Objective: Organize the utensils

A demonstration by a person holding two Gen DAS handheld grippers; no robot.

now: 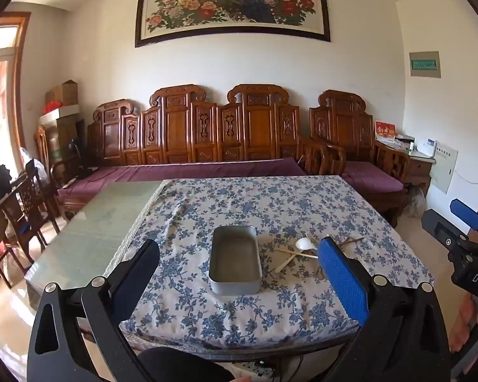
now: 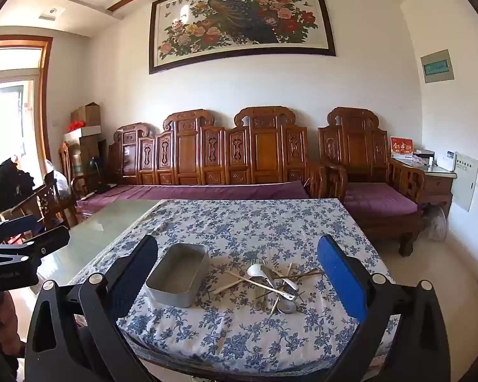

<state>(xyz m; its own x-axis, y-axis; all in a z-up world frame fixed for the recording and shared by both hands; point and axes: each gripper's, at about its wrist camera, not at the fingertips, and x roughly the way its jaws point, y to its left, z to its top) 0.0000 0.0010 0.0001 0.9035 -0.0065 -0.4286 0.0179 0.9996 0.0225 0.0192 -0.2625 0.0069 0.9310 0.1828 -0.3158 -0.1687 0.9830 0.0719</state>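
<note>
Here the utensils (image 2: 271, 281) lie in a crossed heap on the flowered tablecloth (image 2: 239, 222), just to the right of an empty metal tin (image 2: 178, 275) that probably is where they belong. The left gripper (image 1: 239, 273) and the right gripper (image 2: 237, 273) both hang above the near table edge, each with its jaws spread wide and holding nothing. The pile mixes chopsticks (image 2: 258, 281), a white spoon (image 2: 255, 270) and metal spoons and forks. All look light and stiff; the metal ones are likely slippery, the thin sticks apt to roll. A pinch across a handle's middle, topmost piece first, seems safest.
</note>
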